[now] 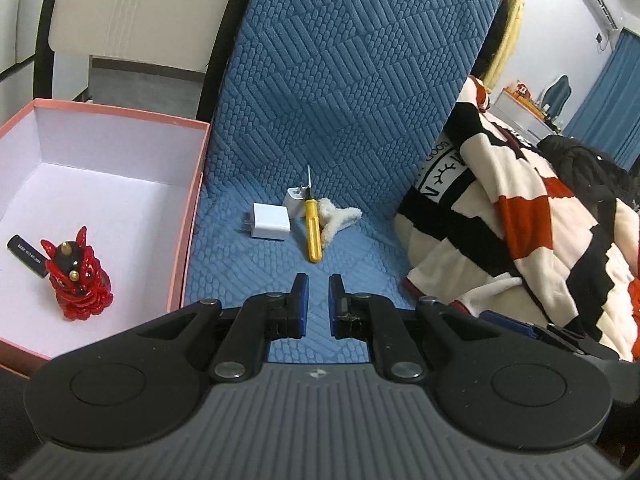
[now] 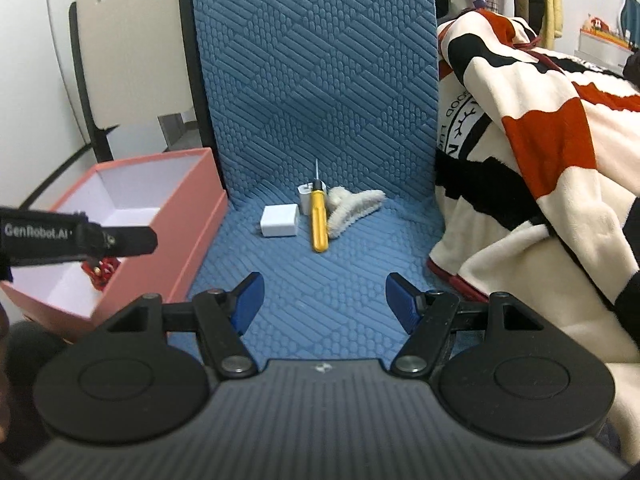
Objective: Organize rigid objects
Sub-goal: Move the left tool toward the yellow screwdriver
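- The pink cardboard box with a white lining (image 1: 188,216) sits open at the left edge of the blue quilted seat cushion (image 1: 344,128), within easy reach — it looks like the place where the hard items are being gathered.
- Two things already lie inside it: a glossy red dragon-like figurine (image 1: 79,276) standing upright, and a flat black rectangular stick (image 1: 27,255) lying just behind it.
- Four items are left on the seat, near its back: a white square plug adapter (image 1: 271,221) on its side, a second white plug (image 1: 295,199) behind it, a yellow-handled screwdriver (image 1: 313,227) with its thin tip pointing at the backrest, and a fluffy cream hair claw (image 1: 335,219) touching the screwdriver's right side.
- The left gripper (image 1: 318,300) hovers over the bare cushion with its blue-padded fingers close together but holding nothing; a narrow gap shows between them.
- The right gripper (image 2: 323,300) has its fingers spread wide and empty, aimed straight at the cluster — probably readied for the next pick.
- A red, black and cream fleece blanket (image 2: 540,168) crowds the seat's right side, which leaves only a narrow lane for approach.
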The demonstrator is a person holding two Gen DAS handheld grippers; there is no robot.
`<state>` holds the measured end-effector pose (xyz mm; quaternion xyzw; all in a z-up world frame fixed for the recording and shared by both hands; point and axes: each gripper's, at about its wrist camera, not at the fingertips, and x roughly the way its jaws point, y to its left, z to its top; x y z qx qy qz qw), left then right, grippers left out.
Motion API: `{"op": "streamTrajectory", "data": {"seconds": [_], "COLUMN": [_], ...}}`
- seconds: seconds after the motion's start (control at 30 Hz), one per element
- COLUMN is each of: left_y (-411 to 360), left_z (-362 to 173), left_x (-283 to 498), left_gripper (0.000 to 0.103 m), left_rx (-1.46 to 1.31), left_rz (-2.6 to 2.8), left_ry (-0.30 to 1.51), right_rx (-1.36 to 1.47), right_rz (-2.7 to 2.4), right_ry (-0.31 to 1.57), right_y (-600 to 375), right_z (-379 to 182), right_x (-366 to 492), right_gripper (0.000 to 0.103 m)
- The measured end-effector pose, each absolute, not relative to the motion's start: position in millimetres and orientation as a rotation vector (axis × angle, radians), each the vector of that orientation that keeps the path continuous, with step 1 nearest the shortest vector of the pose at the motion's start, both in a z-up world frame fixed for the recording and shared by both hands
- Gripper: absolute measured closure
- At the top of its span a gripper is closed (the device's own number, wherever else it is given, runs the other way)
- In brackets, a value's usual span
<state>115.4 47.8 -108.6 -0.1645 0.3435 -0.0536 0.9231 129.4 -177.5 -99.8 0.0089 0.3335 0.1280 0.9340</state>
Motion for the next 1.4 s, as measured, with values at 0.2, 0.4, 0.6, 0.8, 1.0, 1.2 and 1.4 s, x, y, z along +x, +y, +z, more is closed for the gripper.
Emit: {"op": "streamTrajectory", "data": {"seconds": [0.2,0.4,0.6,0.8,1.0,1.2,1.4], "left_y": [36.2,29.2,31.0,29.6,20.3,6.9,4.6], "left_z": [-124.3,-151.0,-172.3,-183.6,-182.9,-184.5,-193.1], "left_x": [116.2,138.8,168.9,192.6,212.2,223.1,247.9], "left_gripper": [0.091,0.091,0.091,0.074,0.045,0.027,0.027], "left_rx": [-0.332,-0.315,-0.306,-0.289,-0.230,-0.176,-0.176], "left_rz": [-0.097,-0.103,-0.117,-0.129,-0.146,-0.155,-0.162], "left_ry": [0.729,0.756,0.772,0.768,0.759,0.736,0.752], "right_rx": [0.047,0.070,0.115,0.219,0.273,0.349,0.335], "right_rz": [0.247,0.214,0.202,0.204,0.202,0.190,0.204], "right_ry": [0.682,0.670,0.666,0.646,0.639,0.624,0.654], "right_y": [-188.5,-190.3,-193.4,-203.4,-210.2,-222.1,-217.2], "right_z": [-109.6,-117.3,-122.0,-126.2,-127.2,-130.1,-138.4], "right_x": [126.0,131.9,148.4,169.2,193.3,219.3,243.2], "right_gripper": [0.033,0.031,0.031,0.031,0.020,0.017,0.017]}}
